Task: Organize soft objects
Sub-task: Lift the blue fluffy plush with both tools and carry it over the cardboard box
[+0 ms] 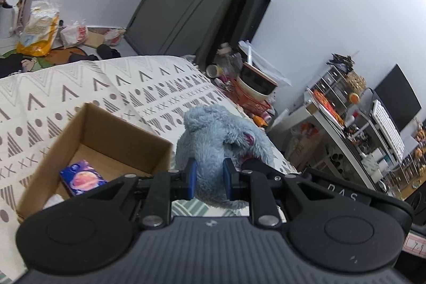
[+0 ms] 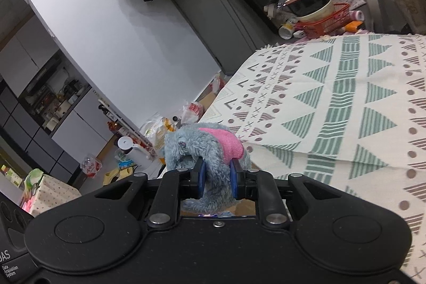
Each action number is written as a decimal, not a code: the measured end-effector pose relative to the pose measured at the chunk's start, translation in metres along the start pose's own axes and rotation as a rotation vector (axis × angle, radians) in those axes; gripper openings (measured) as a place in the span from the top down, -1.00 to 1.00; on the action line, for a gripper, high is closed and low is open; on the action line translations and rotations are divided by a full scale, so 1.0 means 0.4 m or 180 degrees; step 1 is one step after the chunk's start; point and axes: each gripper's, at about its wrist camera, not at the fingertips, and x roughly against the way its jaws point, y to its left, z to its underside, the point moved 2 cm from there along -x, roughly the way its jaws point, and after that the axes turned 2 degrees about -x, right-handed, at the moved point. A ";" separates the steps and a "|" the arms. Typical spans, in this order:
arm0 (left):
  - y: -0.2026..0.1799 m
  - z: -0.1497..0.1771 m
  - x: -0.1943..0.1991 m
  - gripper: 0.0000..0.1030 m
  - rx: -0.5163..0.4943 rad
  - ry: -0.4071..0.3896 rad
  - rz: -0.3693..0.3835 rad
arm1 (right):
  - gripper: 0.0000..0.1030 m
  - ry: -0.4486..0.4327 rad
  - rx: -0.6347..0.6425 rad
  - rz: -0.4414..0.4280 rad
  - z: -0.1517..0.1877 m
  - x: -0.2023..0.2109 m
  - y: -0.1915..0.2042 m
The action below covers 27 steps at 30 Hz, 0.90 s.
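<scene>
A fluffy grey-blue plush toy (image 1: pixel 221 140) with pink patches is held by both grippers above the patterned bed cover (image 1: pixel 80 87). My left gripper (image 1: pixel 210 177) is shut on one end of the plush, its blue pads pressed into the fur. My right gripper (image 2: pixel 217 177) is shut on the other end of the plush (image 2: pixel 205 145), whose pink patch faces up. An open cardboard box (image 1: pixel 87 151) sits on the bed just left of the plush. It holds a blue and pink packet (image 1: pixel 82 178) and something white.
A red wire basket (image 1: pixel 250 97) with a bowl and clutter stands beyond the bed. A shelf unit (image 1: pixel 359 124) with a monitor is at the right. Bags and a white kettle (image 2: pixel 127 148) lie on the floor beyond the bed edge.
</scene>
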 end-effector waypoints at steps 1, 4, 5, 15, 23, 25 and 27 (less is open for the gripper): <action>0.011 -0.004 -0.001 0.62 0.0028 -0.0005 -0.0016 | 0.63 0.0015 0.0004 -0.0007 0.003 -0.008 0.005; 0.043 -0.014 -0.003 0.62 0.0110 -0.0018 -0.0069 | 0.63 0.0062 0.0011 -0.0035 0.008 -0.036 0.018; 0.053 -0.017 -0.004 0.62 0.0132 -0.0023 -0.0089 | 0.63 0.0080 0.0007 -0.0043 0.010 -0.047 0.021; 0.155 -0.031 -0.042 0.62 0.0405 0.0043 -0.0311 | 0.63 0.0279 -0.0044 -0.0069 0.042 -0.157 0.036; 0.223 -0.029 -0.090 0.64 0.0672 0.0143 -0.0495 | 0.63 0.0431 -0.0062 -0.0005 0.060 -0.237 0.031; 0.231 -0.028 -0.099 0.65 0.0695 0.0158 -0.0522 | 0.62 0.0459 -0.0065 -0.0006 0.061 -0.247 0.028; 0.230 -0.029 -0.101 0.65 0.0644 0.0135 -0.0576 | 0.58 0.0474 -0.0064 -0.0016 0.061 -0.253 0.027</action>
